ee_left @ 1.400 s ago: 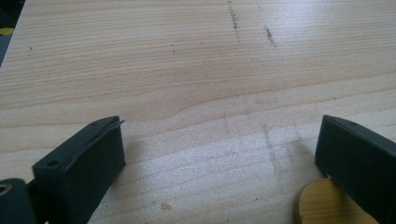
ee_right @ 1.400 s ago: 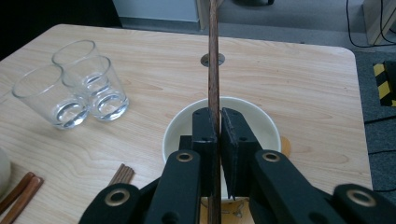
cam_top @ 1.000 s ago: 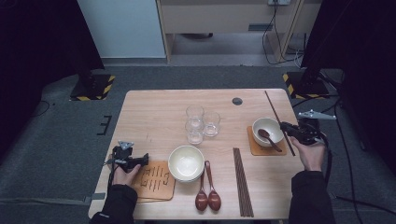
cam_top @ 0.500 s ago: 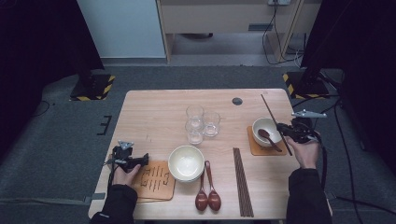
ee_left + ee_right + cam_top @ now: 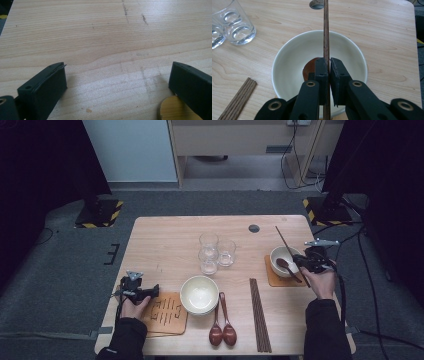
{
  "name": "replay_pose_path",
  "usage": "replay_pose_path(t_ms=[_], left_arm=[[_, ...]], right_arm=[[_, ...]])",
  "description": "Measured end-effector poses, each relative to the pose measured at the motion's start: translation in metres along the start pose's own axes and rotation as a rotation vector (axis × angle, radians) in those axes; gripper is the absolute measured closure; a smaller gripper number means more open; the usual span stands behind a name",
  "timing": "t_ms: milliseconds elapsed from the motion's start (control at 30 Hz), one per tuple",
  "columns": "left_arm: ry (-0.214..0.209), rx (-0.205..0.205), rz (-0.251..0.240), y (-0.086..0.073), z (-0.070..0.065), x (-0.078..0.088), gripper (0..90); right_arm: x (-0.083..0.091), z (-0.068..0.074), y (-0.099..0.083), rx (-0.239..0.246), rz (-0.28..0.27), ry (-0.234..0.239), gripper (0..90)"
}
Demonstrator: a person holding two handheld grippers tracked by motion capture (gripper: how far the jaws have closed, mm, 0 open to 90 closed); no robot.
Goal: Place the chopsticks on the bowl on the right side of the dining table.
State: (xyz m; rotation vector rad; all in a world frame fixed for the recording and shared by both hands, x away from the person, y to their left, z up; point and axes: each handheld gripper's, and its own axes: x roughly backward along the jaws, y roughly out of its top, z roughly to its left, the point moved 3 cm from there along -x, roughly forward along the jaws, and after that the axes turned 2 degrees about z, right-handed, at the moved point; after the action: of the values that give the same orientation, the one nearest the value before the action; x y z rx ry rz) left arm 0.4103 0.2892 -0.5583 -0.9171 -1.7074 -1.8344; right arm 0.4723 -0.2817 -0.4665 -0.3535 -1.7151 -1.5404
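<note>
Lowering since a moment ago, the right hand-held gripper [image 5: 329, 65] is pinching a chopstick [image 5: 326, 30] upright over the small bowl [image 5: 294, 52] on the counter [image 5: 165, 245]. Spread wide, the left hand-held gripper [image 5: 117, 80] is resting near the coaster [image 5: 172, 110].

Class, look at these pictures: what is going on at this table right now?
A person is laying out tableware with a claw in each hand. The right claw is shut on a single chopstick, held above the small white bowl, which sits on a coaster with a brown spoon in it. The left claw rests open near the other coaster, holding nothing. A larger bowl, two spoons, more chopsticks and three glasses lie on the table.
</note>
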Motion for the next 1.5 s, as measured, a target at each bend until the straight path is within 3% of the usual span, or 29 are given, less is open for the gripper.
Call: replay_pose_path(t_ms=[567, 933, 1200, 1500], left_arm=[[0.000, 0.000, 0.000, 0.000, 0.000, 0.000, 0.3], [0.000, 0.000, 0.000, 0.000, 0.000, 0.000, 0.2], [0.000, 0.000, 0.000, 0.000, 0.000, 0.000, 0.3], [0.000, 0.000, 0.000, 0.000, 0.000, 0.000, 0.3]], right_arm=[[-0.011, 0.004, -0.004, 0.020, 0.063, -0.021, 84.6], [-0.012, 0.004, -0.005, 0.015, 0.071, -0.019, 84.0], [0.002, 0.003, -0.001, -0.007, 0.015, -0.019, 73.3], [0.030, 0.006, -0.001, -0.016, -0.055, -0.016, 64.7]])
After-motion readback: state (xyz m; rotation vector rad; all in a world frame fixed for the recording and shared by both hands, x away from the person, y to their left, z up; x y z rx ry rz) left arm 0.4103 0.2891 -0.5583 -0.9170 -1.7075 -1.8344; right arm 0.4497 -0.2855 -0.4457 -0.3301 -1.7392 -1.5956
